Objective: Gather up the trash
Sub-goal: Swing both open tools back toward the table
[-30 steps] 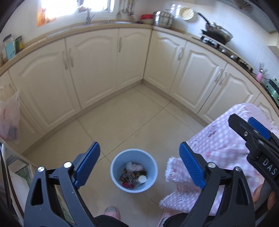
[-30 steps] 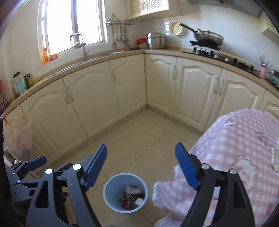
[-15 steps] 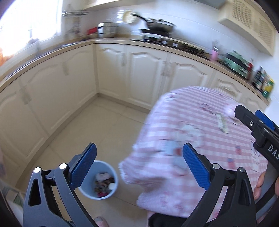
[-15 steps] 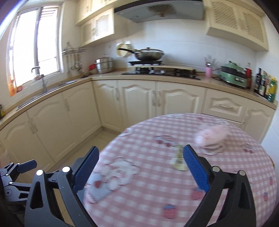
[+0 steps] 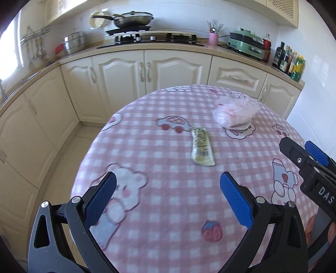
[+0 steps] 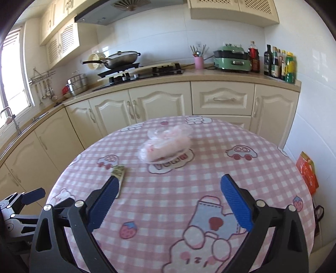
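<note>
Looking forward from the left wrist, the left gripper is hovering over the round table with its blue pads spread wide and nothing between them. A flat yellowish-green wrapper is lying on the pink checked cloth ahead of the fingers, well apart from them. Farther back and to the right, a crumpled pink plastic bag is sitting on the cloth. This view is also catching the right gripper coming in at the right edge, seen side-on; from here its spread cannot be judged. A pan is sitting on the stove behind.

Switching to the right wrist view, the right gripper is showing its own pads held wide apart and empty above the table. Here the crumpled pink plastic bag is sitting almost straight ahead, while the wrapper is lying at the left, partly hidden behind the left finger. Only this view is showing the orange packet beyond the table's right side, and the left gripper low at the left edge.

Compared with a second ago, both cameras have been swinging away from the floor: the blue bin that was filling the lower middle of both views has dropped out of sight, and the tabletop with its two pieces of trash is now taking its place. Both grippers are staying spread as before.
</note>
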